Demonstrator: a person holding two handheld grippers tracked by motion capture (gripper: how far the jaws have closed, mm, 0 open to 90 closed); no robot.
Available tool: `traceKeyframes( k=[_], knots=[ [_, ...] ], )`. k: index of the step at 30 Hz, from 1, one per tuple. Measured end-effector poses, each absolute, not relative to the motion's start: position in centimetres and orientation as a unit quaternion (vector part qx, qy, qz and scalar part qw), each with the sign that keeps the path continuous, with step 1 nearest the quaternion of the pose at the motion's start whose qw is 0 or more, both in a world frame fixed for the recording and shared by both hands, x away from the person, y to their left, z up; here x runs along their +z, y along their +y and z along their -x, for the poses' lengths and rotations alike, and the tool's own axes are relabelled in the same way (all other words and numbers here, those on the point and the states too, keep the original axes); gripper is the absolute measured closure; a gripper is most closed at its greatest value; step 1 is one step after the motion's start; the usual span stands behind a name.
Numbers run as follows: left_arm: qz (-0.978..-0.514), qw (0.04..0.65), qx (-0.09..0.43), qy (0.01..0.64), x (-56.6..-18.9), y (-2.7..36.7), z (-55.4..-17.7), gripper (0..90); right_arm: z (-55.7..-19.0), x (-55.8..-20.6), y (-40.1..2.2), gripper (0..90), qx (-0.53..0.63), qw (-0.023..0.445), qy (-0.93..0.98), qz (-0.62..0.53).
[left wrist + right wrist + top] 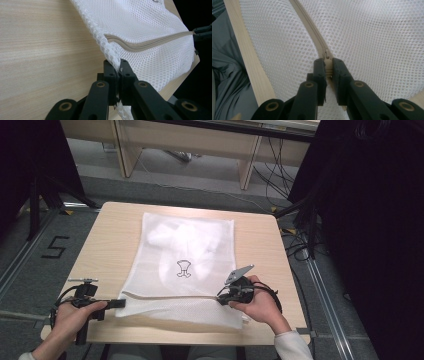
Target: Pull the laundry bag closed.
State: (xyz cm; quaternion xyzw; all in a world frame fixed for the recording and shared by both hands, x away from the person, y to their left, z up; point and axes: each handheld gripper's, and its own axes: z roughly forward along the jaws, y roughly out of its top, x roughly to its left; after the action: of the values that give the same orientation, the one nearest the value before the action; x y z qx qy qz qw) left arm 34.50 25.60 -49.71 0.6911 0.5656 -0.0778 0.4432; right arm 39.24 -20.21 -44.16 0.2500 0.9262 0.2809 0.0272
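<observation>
Left tool (117, 72) clamped on mesh bag (187, 265) edge, right tool (328, 68) pinching zipper pull (327, 57), both hands low.

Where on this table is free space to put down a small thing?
Bare wood lies left of the mesh bag, between its left edge and the table edge, and in a narrower strip on its right. A thin band also runs along the far edge. The near edge is crowded: left gripper and right gripper both grip the bag there.
</observation>
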Motion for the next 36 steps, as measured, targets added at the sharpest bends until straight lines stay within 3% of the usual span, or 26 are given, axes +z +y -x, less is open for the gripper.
traceKeyframes(
  k=[36],
  knots=[
    [-0.690,0.437,-0.072,0.572,-49.8,25.6,-34.5,86.0,-39.1,-43.9,-21.5,82.8,0.268,0.023,0.925,-0.268]
  ],
)
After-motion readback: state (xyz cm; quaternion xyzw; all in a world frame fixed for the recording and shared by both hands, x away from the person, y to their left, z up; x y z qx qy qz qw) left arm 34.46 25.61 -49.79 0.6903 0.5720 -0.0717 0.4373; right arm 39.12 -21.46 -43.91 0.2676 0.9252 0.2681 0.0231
